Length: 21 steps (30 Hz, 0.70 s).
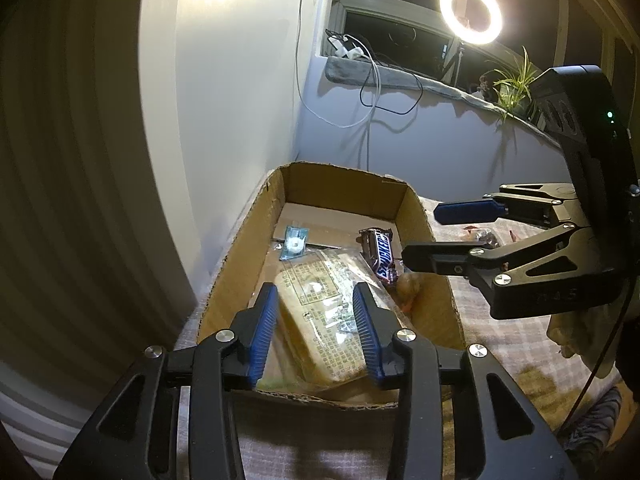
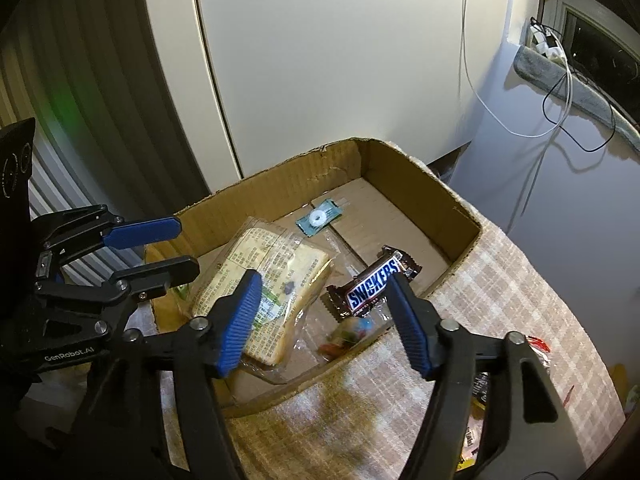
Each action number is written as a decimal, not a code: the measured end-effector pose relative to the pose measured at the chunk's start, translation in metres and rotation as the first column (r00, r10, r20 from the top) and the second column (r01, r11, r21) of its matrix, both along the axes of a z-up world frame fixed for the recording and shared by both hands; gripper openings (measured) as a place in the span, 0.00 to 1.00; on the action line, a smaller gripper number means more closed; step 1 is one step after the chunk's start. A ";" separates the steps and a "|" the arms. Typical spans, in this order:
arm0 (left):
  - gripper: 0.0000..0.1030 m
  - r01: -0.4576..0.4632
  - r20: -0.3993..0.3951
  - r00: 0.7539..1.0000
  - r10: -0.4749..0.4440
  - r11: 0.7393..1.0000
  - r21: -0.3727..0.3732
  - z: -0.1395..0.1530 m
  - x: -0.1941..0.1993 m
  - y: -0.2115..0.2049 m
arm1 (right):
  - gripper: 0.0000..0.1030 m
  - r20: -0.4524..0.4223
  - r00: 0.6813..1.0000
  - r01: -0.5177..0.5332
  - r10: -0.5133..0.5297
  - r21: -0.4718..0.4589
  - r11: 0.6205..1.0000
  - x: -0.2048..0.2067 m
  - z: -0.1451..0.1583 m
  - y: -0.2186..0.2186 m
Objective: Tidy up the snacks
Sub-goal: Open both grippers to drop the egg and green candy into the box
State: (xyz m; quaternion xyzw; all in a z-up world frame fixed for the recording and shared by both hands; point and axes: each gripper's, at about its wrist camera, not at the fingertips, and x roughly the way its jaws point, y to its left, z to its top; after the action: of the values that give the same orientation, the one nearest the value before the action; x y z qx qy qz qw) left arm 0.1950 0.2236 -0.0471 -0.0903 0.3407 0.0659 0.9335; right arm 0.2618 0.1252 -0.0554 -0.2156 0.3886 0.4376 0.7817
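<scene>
Two grippers, my left gripper (image 1: 316,332) and right gripper (image 2: 320,320), hang spread and empty above the cardboard box (image 2: 436,184); reaching carelessly could crush the wrapped cake (image 2: 264,280) or knock the Snickers bar (image 2: 374,282).

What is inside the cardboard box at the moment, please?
The box holds a wrapped sandwich, a Snickers bar, a small teal packet and a blurred candy. Anything under the sandwich is hidden.

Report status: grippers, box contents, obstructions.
Left gripper and right gripper open, empty, above the cardboard box. Inside: bread pack, Snickers bar, small teal packet, small wrapped candy. No obstruction seen.
</scene>
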 end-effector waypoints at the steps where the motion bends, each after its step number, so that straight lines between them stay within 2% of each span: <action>1: 0.38 -0.001 0.000 1.000 0.001 1.000 0.004 0.000 0.000 -0.001 | 0.74 0.006 1.000 0.005 -0.005 0.002 1.000 0.000 0.001 -0.002; 3: 0.43 -0.004 0.002 1.000 0.004 1.000 0.009 0.001 0.000 -0.001 | 0.80 0.015 1.000 0.015 -0.015 0.006 1.000 0.000 0.004 -0.005; 6: 0.44 -0.001 0.004 1.000 0.001 1.000 0.009 0.003 0.000 -0.002 | 0.83 0.027 0.999 0.029 -0.029 0.012 1.000 0.001 0.009 -0.013; 13: 0.47 0.018 0.014 1.000 -0.019 1.000 0.016 0.009 -0.003 -0.014 | 0.84 0.033 0.997 0.066 -0.067 0.035 0.997 0.002 0.021 -0.039; 21: 0.47 0.070 0.030 0.997 -0.070 0.997 0.009 0.016 -0.002 -0.038 | 0.84 0.033 0.990 0.135 -0.137 0.062 0.989 0.003 0.033 -0.094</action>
State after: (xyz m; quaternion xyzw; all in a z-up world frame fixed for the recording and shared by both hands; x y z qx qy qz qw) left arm 0.1925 0.1853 -0.0316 -0.0756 0.3292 0.0330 0.9406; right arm 0.2647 0.0312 -0.0225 -0.1732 0.3746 0.3906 0.8229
